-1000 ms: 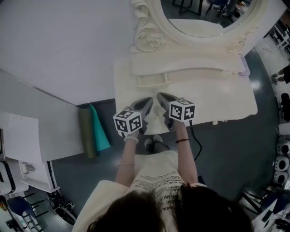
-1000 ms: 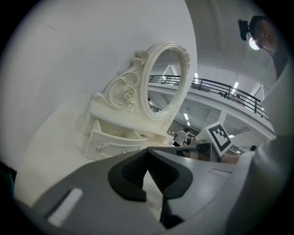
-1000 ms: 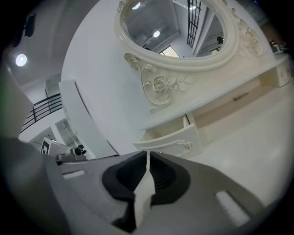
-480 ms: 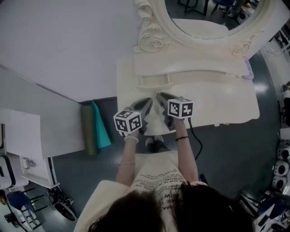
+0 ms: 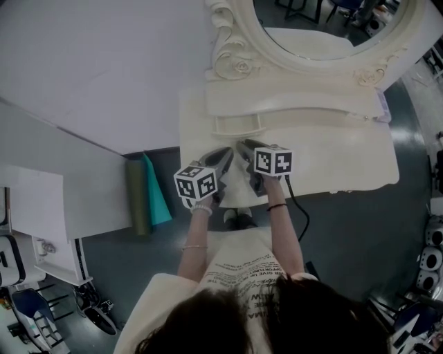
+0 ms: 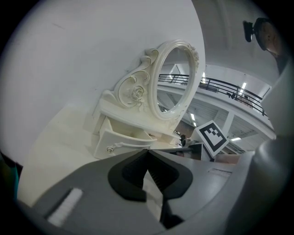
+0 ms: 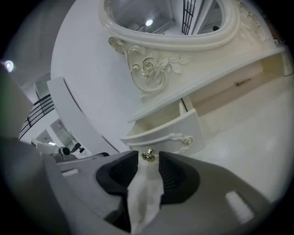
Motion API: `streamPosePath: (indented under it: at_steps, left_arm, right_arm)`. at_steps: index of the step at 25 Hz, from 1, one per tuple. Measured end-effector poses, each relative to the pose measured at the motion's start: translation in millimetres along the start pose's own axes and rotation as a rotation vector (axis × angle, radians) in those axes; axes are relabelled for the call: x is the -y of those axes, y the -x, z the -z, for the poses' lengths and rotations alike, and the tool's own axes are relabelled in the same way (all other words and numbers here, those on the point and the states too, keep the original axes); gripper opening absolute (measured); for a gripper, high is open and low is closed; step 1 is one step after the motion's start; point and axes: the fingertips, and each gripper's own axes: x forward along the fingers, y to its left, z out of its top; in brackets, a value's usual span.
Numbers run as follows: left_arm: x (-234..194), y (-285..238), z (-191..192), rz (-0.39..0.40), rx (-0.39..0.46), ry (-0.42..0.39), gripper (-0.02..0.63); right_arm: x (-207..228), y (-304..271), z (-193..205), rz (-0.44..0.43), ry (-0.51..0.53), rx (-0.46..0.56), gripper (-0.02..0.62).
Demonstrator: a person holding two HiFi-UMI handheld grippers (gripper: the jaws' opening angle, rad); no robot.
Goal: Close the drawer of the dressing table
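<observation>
The drawer stands pulled out under the mirror, at the back left part of the surface. The right tool is close in front of the drawer. Its jaws are opening, and a gold knob shows between the tips, not pressed by them. The left tool is beside it, with jaws together and nothing in them.

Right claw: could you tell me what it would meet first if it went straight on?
Probably the gold knob between its opening jaws; the open small drawer lies farther on.
</observation>
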Motion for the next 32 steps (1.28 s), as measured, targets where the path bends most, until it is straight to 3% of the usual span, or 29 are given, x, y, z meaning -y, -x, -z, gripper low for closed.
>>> streamPosePath:
  at_steps: [11, 32]
  left_arm:
    - [-7, -3, 2, -0.003, -0.022, 0.017, 0.005]
    - [-14, -10, 0, -0.001, -0.031, 0.027, 0.005]
  right_arm:
    - [-1, -11, 0, -0.032, -0.059, -0.039, 0.125]
    - [2, -15, -6, -0.017, -0.020, -0.084, 0.104]
